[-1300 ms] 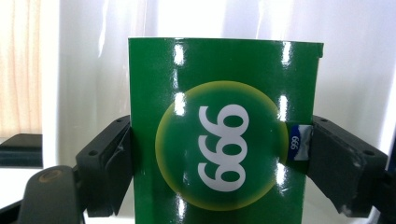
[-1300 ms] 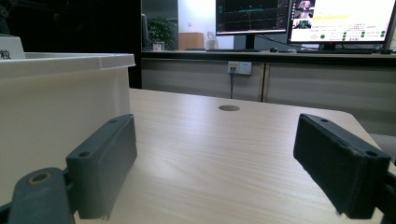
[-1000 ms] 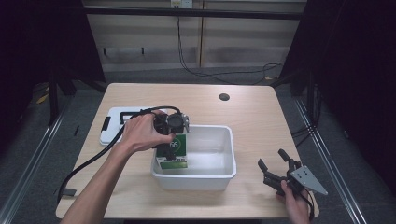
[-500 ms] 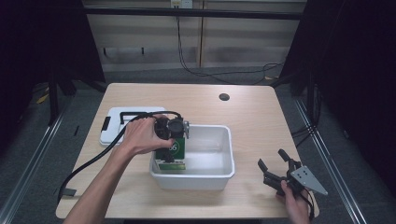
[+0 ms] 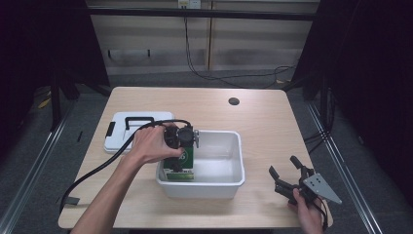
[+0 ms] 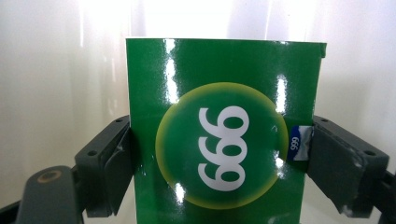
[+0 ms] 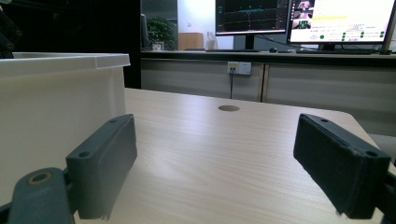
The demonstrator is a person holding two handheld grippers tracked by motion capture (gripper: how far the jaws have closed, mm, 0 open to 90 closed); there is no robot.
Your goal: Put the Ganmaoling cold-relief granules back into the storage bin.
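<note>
Green box [image 6: 224, 140] upright between left gripper [image 6: 219, 158] jaws, apparently gripped, inside white bin [image 5: 229, 183], right gripper [image 7: 215, 172] wide open

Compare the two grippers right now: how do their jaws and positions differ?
The left gripper has its jaws closed on the green box inside the white bin; the right gripper stands open with nothing between them. Left is over the bin; right rests low beside it. Both have black jaws.

A light wooden table [image 5: 263, 122] with a round cable hole [image 5: 234, 101] is set on grey flooring [image 5: 58, 146]. Behind it, beige panelling [image 5: 243, 44], a wall socket [image 7: 238, 68] and what are probably monitors [image 7: 303, 16] are seen.
</note>
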